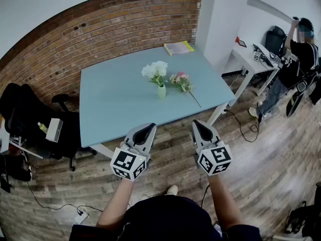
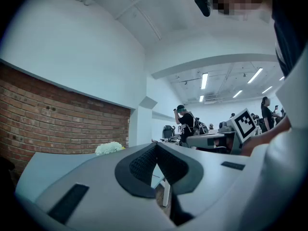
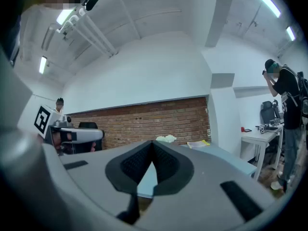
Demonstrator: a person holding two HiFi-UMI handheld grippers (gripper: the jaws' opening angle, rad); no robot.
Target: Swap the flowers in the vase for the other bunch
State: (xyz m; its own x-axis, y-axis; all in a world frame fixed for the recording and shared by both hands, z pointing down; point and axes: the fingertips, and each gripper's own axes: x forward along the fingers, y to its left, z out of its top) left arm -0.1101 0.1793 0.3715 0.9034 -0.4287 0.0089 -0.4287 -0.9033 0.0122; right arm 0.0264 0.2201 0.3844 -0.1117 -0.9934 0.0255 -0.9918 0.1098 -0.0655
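Head view steeply down, gripper views level, all sharing table

In the left gripper view the left gripper blocks the vase and the pink bunch, so only the tops of the white flowers show; the right gripper hides the same things in its own view. From the head view, what may be a booklet at the far corner of the table is too small to read.

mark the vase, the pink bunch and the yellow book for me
vase (image 1: 161, 92): head view, middle of its pale green body.
pink bunch (image 1: 180, 79): head view, on the blossoms.
yellow book (image 1: 178, 47): head view, centre of its cover.
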